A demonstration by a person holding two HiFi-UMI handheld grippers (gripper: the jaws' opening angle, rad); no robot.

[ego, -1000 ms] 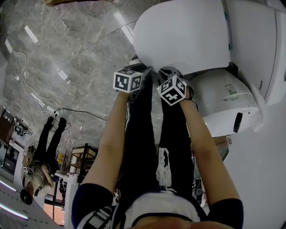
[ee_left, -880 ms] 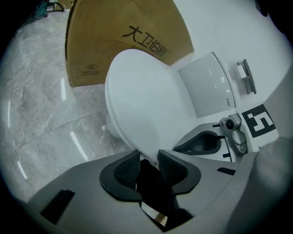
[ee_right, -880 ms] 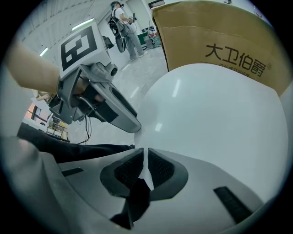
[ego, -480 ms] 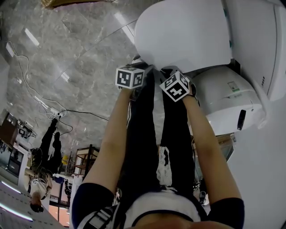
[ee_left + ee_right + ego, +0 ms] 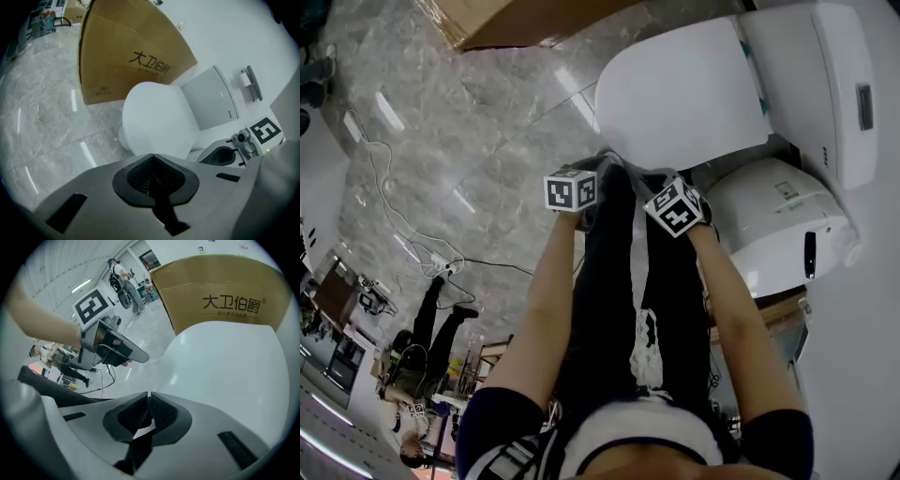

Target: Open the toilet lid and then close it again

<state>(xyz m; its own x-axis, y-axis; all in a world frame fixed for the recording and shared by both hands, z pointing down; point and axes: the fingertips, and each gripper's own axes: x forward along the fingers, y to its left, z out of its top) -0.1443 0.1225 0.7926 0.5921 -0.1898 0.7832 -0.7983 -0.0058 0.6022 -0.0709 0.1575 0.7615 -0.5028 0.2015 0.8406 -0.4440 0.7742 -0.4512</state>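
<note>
Left gripper [image 5: 152, 159] and right gripper [image 5: 148, 397] both clenched empty just short of closed toilet lid [image 5: 680, 89]; cardboard box [image 5: 131, 51] print behind lid legible only in gripper views.

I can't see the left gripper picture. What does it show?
The left gripper, jaws shut and empty, points at a closed white toilet lid. A brown cardboard box stands behind it on the grey floor.

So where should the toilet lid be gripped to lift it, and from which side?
The front lip of the toilet lid, coming from the front. It lies closed and flat, hinged at the rear housing, so the far lip likely lifts easiest.
</note>
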